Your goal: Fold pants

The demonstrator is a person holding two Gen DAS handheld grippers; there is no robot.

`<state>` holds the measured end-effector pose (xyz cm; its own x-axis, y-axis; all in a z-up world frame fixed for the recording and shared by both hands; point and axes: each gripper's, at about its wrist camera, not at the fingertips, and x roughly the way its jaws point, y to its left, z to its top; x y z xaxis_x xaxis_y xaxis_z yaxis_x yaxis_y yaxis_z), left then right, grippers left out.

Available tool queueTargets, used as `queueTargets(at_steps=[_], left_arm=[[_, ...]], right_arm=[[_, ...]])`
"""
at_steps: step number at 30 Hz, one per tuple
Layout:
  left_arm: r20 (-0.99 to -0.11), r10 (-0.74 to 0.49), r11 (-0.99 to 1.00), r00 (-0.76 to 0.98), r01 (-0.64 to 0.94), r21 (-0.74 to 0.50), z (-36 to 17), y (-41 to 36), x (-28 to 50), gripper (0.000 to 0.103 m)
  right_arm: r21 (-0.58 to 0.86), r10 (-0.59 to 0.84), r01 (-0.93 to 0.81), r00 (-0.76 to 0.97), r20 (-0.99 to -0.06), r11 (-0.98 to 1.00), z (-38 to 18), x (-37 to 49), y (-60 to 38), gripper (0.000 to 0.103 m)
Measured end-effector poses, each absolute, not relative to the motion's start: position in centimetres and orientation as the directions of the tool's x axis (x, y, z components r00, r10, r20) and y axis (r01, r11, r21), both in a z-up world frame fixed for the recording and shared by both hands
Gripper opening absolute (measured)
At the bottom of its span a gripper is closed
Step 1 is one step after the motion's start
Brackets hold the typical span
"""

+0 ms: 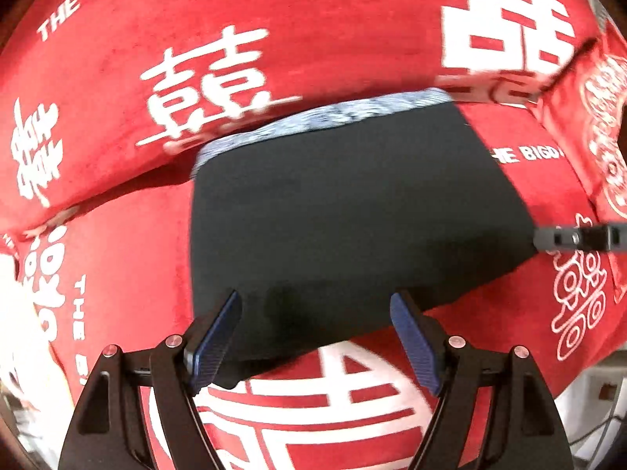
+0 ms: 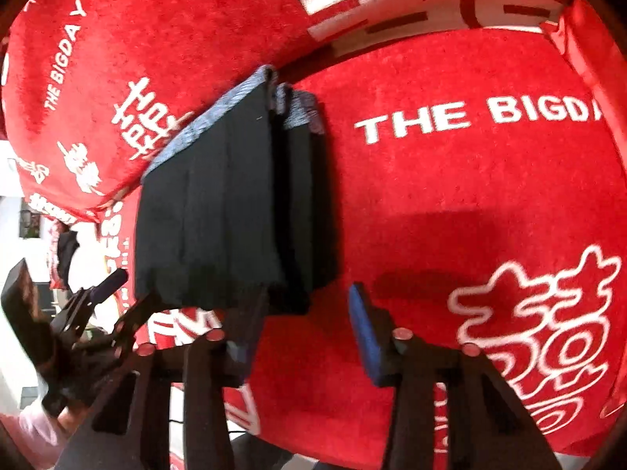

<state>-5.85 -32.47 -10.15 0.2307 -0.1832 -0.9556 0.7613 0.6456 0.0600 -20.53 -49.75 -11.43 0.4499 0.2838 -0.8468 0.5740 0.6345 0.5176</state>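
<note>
The black pants [image 1: 352, 219] lie folded into a compact stack on the red sofa seat, with a blue-grey waistband [image 1: 325, 117] at the far edge. My left gripper [image 1: 315, 337] is open and empty, its blue pads just at the near edge of the stack. In the right wrist view the folded pants [image 2: 219, 211] show as several stacked layers. My right gripper [image 2: 301, 337] is open and empty at the stack's near right corner. The right gripper [image 1: 580, 237] also shows at the pants' right edge in the left wrist view, and the left gripper [image 2: 98, 301] at the lower left of the right wrist view.
The red sofa cover [image 1: 274, 39] with white characters and "THE BIGDAY" lettering covers seat and backrest [image 2: 156, 39]. A red cushion [image 1: 595, 125] stands at the right end. The seat's front edge [image 2: 392, 454] lies close below the grippers.
</note>
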Motion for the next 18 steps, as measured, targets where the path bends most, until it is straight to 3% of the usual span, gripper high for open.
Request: queueTargets(at_steps=[1, 10, 12, 14, 18], left_arm=[[-0.957, -0.176, 0.653, 0.23, 0.755, 0.062, -10.2, -32.3, -5.6, 0.079], [-0.987, -0.094, 0.773, 0.129, 0.634, 0.009, -12.5, -29.8, -1.9, 0.079], [-0.99, -0.094, 0.786, 0.108, 0.619, -0.007, -12.8, -29.3, -1.5, 0.079], [-0.99, -0.096, 0.793, 0.1, 0.609, -0.016, -12.9, -29.0, -1.2, 0.079], [-0.99, -0.101, 0.795, 0.096, 0.607, -0.022, -13.1, -28.6, -0.7, 0.079]], right_arm=[[0.518, 0.291, 0.569, 0.444, -0.847, 0.638, -11.6, -20.2, -49.3, 0.026], [0.377, 0.224, 0.535, 0.329, -0.917, 0.757, -12.0, -17.9, -46.2, 0.029], [0.368, 0.223, 0.571, 0.309, -0.924, 0.734, -12.3, -18.2, -46.4, 0.04], [0.348, 0.206, 0.609, 0.292, -0.934, 0.713, -12.2, -19.0, -46.6, 0.043], [0.337, 0.181, 0.641, 0.299, -0.937, 0.69, -11.4, -20.1, -46.9, 0.06]])
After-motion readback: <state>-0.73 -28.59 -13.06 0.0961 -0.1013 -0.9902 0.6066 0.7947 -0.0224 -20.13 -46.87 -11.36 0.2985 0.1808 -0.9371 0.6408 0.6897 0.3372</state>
